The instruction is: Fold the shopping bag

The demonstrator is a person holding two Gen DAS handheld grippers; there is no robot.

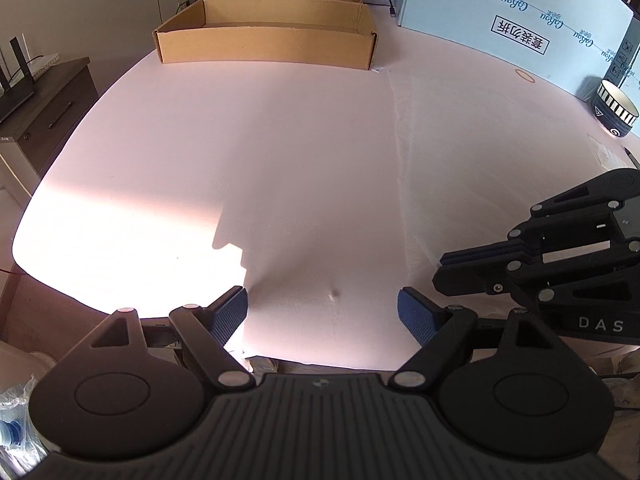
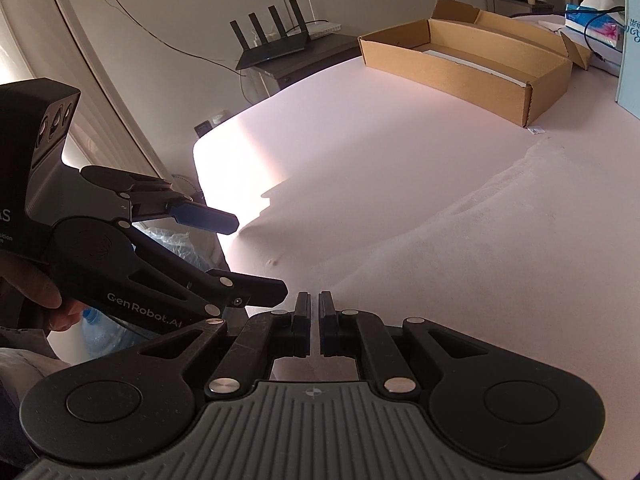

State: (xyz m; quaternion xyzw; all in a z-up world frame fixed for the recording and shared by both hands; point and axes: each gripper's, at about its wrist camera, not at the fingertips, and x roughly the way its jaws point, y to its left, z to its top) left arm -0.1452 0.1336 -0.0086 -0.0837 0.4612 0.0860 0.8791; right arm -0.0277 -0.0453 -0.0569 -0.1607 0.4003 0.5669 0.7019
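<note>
Pink and smooth, the padded tabletop (image 1: 280, 152) fills both views, with hard sunlight along its near left edge. At its far side stands a shallow brown cardboard box (image 1: 264, 44) with open flaps, and to the right of it a tall pale-blue printed carton (image 1: 500, 20). A dark bowl with a black-and-white striped rim (image 1: 616, 108) sits near the right edge. Off the table, a black router with 4 antennas (image 2: 272, 44) rests on a dark cabinet (image 2: 304, 60).

We take the task's thing to be the pale pink, faintly fuzzy shopping bag (image 2: 500, 240), which lies flat on the right part of the tabletop. It is nearly the colour of the surface, and its long edge runs away toward the box.

Our left gripper (image 1: 322, 300) hangs over bare tabletop just left of that edge. Its 2 blue-padded fingers (image 1: 232, 312) are spread wide, with only tabletop showing between them. A person's hand (image 2: 36, 296) holds its handle.

Our right gripper (image 2: 314, 300) is close beside it, over the near edge of the bag, with its fingers drawn together to a thin slit. We cannot tell whether any fabric is caught there.
</note>
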